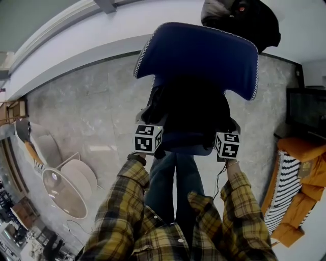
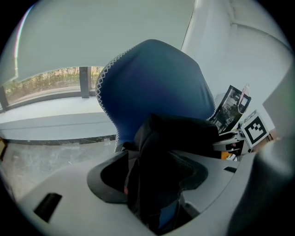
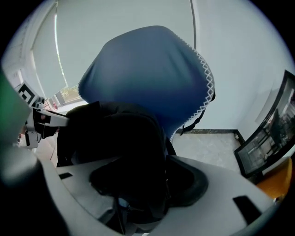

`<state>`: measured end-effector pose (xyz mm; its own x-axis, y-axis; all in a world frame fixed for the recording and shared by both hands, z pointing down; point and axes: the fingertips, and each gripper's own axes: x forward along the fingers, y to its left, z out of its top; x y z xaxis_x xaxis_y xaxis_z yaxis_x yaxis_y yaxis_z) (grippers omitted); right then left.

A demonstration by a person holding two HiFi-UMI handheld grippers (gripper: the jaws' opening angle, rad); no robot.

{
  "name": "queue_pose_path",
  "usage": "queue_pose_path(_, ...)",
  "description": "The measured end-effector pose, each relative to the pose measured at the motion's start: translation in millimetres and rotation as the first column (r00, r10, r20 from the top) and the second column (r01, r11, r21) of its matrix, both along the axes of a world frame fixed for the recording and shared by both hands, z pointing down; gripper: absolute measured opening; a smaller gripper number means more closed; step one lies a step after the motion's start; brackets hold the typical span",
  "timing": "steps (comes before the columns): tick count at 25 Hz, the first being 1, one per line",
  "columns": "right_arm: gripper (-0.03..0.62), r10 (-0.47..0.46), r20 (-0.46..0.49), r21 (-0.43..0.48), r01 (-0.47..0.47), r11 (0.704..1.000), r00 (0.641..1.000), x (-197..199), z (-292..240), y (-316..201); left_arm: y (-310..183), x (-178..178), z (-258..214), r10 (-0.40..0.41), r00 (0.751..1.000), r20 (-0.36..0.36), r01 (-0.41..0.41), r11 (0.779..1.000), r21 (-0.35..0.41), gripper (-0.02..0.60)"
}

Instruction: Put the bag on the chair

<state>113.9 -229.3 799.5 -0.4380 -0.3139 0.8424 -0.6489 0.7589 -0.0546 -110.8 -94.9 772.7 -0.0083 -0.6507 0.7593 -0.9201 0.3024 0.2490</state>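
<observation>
A blue chair (image 1: 198,56) stands straight ahead, its backrest edged with white stitching. On its seat, against the backrest, sits the black bag (image 1: 188,107). My left gripper (image 1: 151,114) is at the bag's left side and my right gripper (image 1: 231,125) at its right side. In the left gripper view the jaws of the left gripper (image 2: 154,184) stand wide apart with a fold of the bag (image 2: 175,138) between them, below the backrest (image 2: 152,83). The right gripper (image 3: 147,184) is likewise open around the bag (image 3: 115,138), in front of the chair (image 3: 147,69).
A dark bundle (image 1: 239,15) lies on the white ledge behind the chair. A dark screen (image 1: 305,109) and an orange garment with a striped cloth (image 1: 298,183) are at the right. Round pale tables (image 1: 66,186) stand at the left on the marble floor.
</observation>
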Motion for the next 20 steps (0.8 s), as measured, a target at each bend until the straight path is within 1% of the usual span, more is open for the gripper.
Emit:
queue_pose_path(6,0.241,0.027,0.034,0.075,-0.029,0.997,0.999,-4.0,-30.8,-3.8,-1.7,-7.3,-30.1,-0.046,0.999,0.007,0.046,0.997,0.068,0.261)
queue_pose_path(12,0.241,0.055,0.078,0.094,-0.063,0.994,0.995,-9.4,-57.7,2.3,-5.7,-10.2,-64.6,-0.077,0.997,0.003,0.076,0.987,0.142,0.261)
queue_pose_path(16,0.225,0.066,0.145,0.095,-0.081,0.992,0.987,-20.2,-87.8,5.1,-9.1,-10.4,-95.6,-0.092,0.996,0.001,0.090,0.977,0.194,0.259)
queue_pose_path(20,0.198,0.042,0.224,0.107,-0.068,0.992,0.974,-38.7,-129.4,7.1,-10.9,-12.1,-133.9,-0.112,0.994,-0.002,0.109,0.962,0.252,0.248)
